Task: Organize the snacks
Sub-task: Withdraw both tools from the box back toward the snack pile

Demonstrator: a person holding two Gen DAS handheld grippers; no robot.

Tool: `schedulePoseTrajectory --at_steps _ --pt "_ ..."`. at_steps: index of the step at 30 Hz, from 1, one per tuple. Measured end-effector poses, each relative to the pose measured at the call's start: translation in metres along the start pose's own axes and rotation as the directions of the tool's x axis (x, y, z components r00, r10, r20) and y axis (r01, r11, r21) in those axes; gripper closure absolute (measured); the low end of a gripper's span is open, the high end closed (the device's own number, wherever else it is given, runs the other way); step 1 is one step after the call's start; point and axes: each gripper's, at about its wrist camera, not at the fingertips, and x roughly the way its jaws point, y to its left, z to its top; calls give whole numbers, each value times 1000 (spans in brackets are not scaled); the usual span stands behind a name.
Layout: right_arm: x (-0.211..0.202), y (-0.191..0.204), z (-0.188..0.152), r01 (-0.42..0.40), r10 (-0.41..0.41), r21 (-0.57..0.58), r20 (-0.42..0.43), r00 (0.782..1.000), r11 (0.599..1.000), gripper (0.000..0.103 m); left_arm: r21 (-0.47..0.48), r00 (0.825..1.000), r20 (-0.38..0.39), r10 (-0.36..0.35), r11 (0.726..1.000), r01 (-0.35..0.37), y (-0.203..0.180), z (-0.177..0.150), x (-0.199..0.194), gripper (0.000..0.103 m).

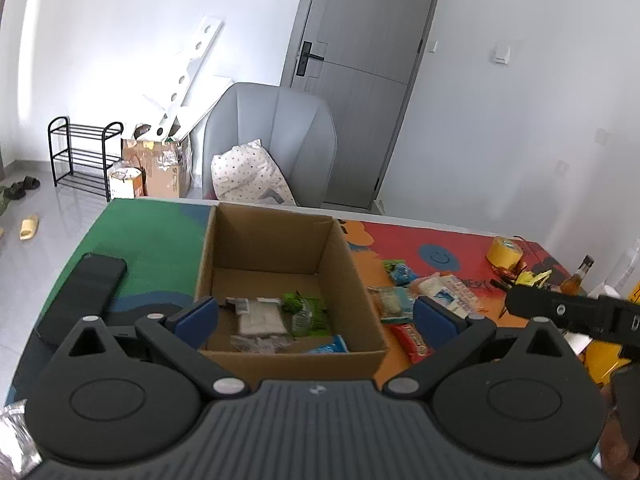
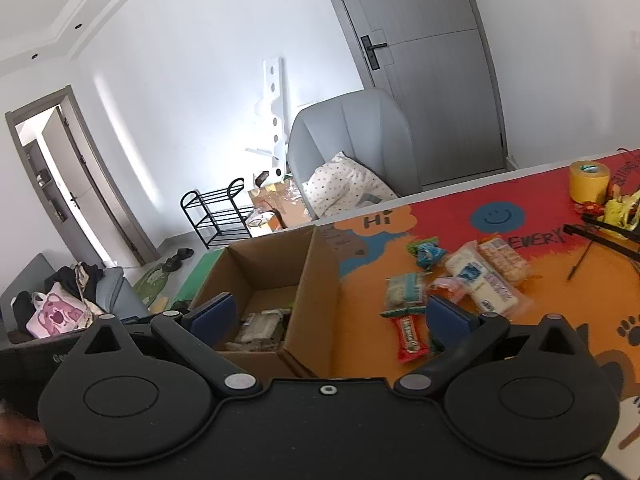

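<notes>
On the tabletop (image 2: 500, 300): an open cardboard box (image 1: 352, 280) stands on the colourful mat, with loose snacks lying to its right.
Box contents: a pale wrapped packet (image 1: 260, 314), a green packet (image 1: 306, 308) and a blue-and-white wrapper (image 1: 330, 346) already lie on the floor of the box.
Snacks still outside: a red bar (image 2: 410, 338) lies nearest, a pale packet with a teal band (image 2: 404, 290) just beyond it, then a white-and-blue pack (image 2: 484, 284), a biscuit pack (image 2: 504, 258) touching that one, and a small blue-green packet (image 2: 428, 254) farther back.
Step in hand: judging by the layout, the task is partly done, and this looks like a pause between drops, with another snack due to be fetched.
Left hand-held gripper (image 1: 316, 314): spread wide and empty, hovering over the near side of the box; its fingers touch nothing.
Right hand-held gripper (image 2: 328, 316): also spread wide and empty, straddling the right wall of the box, its right finger above the red bar.
Next move: probably the right one must shift rightward and lower so both fingers flank the red bar across its narrow width, then close.
Risk: the bar lies flat and its wrapper looks slick, so a shallow pinch may slip.
Other items: a roll of yellow tape (image 2: 588, 180) and a dark phone (image 1: 84, 292) sit apart from the snacks.
</notes>
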Motion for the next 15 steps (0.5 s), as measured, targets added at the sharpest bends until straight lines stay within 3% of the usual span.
schedulePoseTrajectory --at_steps 15 --pt "-30 -56 -10 44 -44 30 9 999 999 0 9 997 -16 -72 997 72 -48 -10 2 0"
